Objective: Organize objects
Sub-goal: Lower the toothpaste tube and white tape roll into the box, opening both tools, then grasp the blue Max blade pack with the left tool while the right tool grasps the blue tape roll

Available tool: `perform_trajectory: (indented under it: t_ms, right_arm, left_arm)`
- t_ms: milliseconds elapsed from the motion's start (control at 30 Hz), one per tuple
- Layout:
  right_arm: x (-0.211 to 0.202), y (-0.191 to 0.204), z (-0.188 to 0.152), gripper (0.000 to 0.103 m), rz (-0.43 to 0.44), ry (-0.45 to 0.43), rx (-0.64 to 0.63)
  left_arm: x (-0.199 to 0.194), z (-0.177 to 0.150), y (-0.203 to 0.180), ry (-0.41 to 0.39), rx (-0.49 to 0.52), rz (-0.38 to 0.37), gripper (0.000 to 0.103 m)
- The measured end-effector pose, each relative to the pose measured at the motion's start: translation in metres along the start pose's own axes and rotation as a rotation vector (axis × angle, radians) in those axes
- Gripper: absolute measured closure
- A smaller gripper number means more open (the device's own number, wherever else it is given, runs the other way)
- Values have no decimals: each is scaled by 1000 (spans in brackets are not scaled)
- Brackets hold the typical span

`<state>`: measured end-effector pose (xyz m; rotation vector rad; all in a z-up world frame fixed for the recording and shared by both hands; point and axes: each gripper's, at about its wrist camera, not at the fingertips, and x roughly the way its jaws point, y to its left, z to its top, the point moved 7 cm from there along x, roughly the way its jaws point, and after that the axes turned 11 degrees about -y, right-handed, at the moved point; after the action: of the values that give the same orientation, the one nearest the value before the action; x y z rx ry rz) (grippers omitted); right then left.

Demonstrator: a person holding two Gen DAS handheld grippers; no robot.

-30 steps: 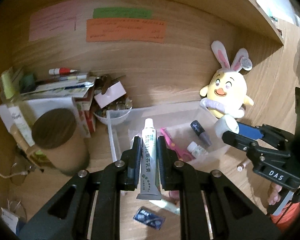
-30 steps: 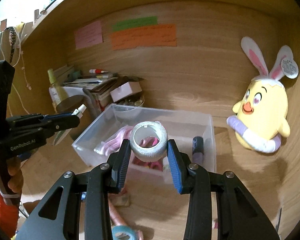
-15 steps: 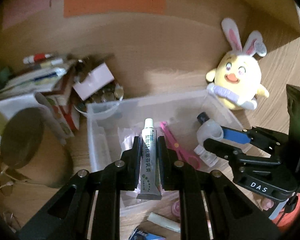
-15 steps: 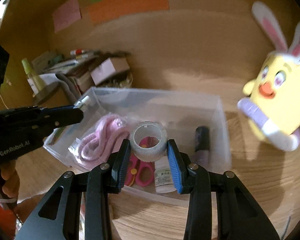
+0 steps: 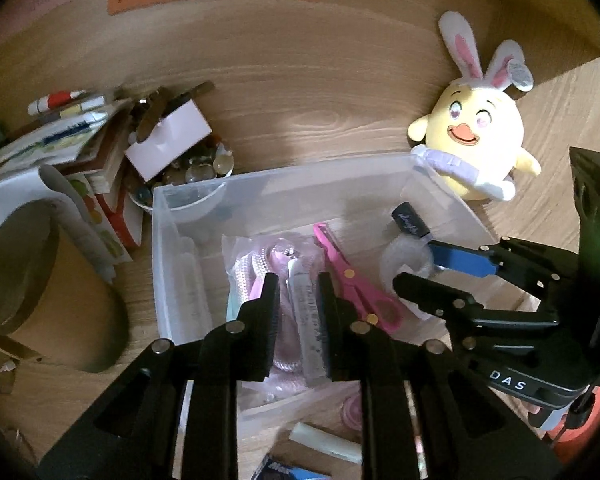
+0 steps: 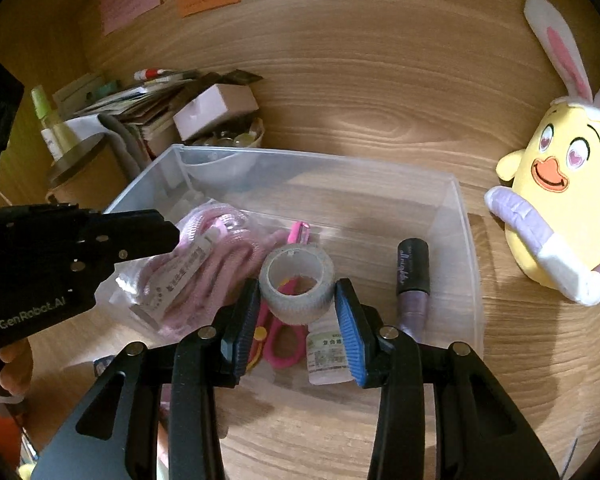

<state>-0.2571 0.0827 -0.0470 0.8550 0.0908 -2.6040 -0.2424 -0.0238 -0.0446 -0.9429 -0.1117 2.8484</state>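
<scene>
A clear plastic bin (image 5: 284, 178) (image 6: 466, 240) sits on the wooden desk. My left gripper (image 5: 298, 300) is shut on a white ointment tube (image 5: 306, 320) (image 6: 180, 276), low inside the bin over a bagged pink cord (image 5: 260, 268) (image 6: 228, 244). My right gripper (image 6: 296, 304) is shut on a white tape roll (image 6: 298, 284) (image 5: 406, 256), low over pink scissors (image 6: 284, 336) (image 5: 352, 276). A purple lip gloss (image 6: 412, 276) and a small white bottle (image 6: 328, 356) lie in the bin.
A yellow bunny plush (image 5: 472, 136) (image 6: 560, 200) sits right of the bin. A cardboard cup (image 5: 40, 284), stacked books and pens (image 5: 68, 132), and a bowl of glass beads (image 5: 188, 176) crowd the left. Small items (image 5: 324, 440) lie in front of the bin.
Both grippers have moved forward and down into the bin with the tube and the tape roll still held. The tube now lies over the pink cord.
</scene>
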Motion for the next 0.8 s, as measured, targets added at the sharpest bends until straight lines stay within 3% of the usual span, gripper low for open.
perform_trajectory:
  t_ms: [200, 467, 600, 700, 800]
  right_arm:
    - [-19, 7, 3, 56, -5, -40, -23]
    - [-66, 18, -1, 46, 7, -115, -31]
    - [-86, 24, -5, 45, 8, -145, -34]
    - [-98, 28, -13, 37, 17, -160, -28]
    - [-106, 32, -24, 35, 14, -163, -25]
  left_arm:
    - [-29, 8, -5, -72, 18, 15, 40]
    - [-75, 0, -5, -151, 51, 52, 11]
    - [-90, -13, -4, -150, 45, 51, 7]
    - [-97, -25, 0, -140, 43, 61, 5]
    - [-98, -39, 3, -115, 47, 74, 5]
